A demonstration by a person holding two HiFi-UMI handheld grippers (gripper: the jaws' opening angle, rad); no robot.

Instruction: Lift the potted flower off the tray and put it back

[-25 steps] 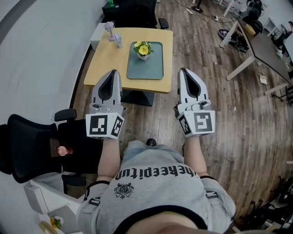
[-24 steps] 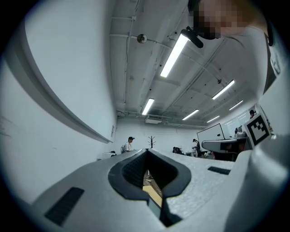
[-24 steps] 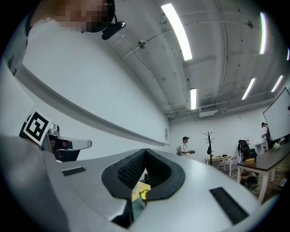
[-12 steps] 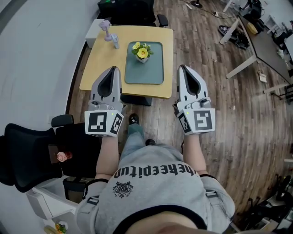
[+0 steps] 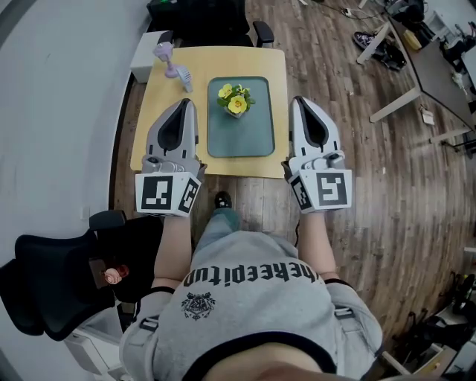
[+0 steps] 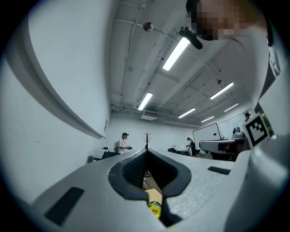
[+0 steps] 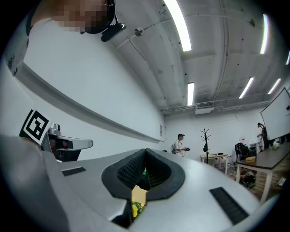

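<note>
The potted flower (image 5: 236,99), yellow blooms in a small white pot, stands on the far half of a grey-green tray (image 5: 242,138) on a light wooden table (image 5: 158,111). My left gripper (image 5: 185,104) hovers over the table left of the tray, shut and empty. My right gripper (image 5: 299,100) is at the table's right edge, beside the tray, also shut with nothing held. Both point up and away, apart from the pot. In the left gripper view the closed gripper (image 6: 146,152) shows a sliver of the yellow flower (image 6: 154,210) through its gap; the right gripper (image 7: 145,152) shows the flower (image 7: 135,208) likewise.
A purple figure (image 5: 169,59) stands at the table's far left, near a white box (image 5: 143,65). A black chair (image 5: 208,15) sits behind the table and another black office chair (image 5: 52,286) at my lower left. Desks (image 5: 431,67) stand to the right on the wooden floor.
The table and tray have come closer in the head view as the person walked forward. Both shut grippers now reach over the table's near edge, flanking the tray.
</note>
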